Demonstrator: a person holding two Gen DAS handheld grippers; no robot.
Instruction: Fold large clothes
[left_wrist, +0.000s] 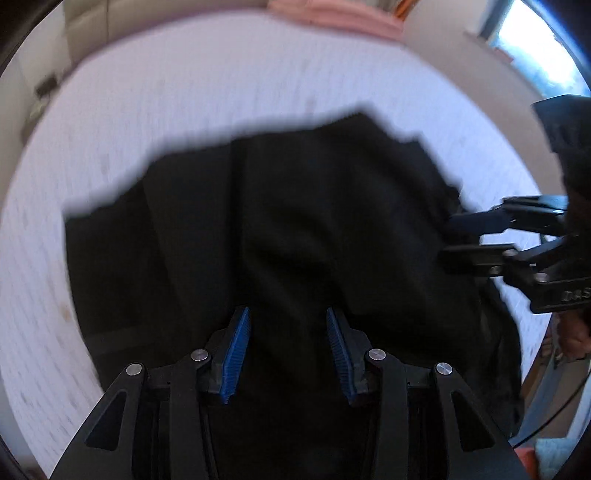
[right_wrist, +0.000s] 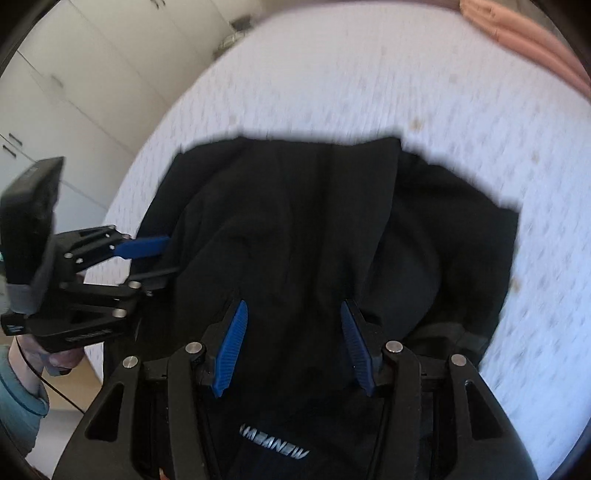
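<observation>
A large black garment (left_wrist: 295, 221) lies rumpled on a white bed (left_wrist: 184, 92); in the right wrist view it (right_wrist: 314, 221) shows a silver logo near the bottom. My left gripper (left_wrist: 288, 317) is open just above the garment's near part, holding nothing. It also shows in the right wrist view (right_wrist: 162, 258) at the garment's left edge. My right gripper (right_wrist: 293, 310) is open above the cloth, holding nothing. It shows in the left wrist view (left_wrist: 454, 240) at the garment's right edge. Both views are motion-blurred.
A pink folded blanket (left_wrist: 332, 14) lies at the bed's far end, also in the right wrist view (right_wrist: 524, 40). White cupboards (right_wrist: 74, 74) stand left of the bed. A window (left_wrist: 535, 40) is at the upper right.
</observation>
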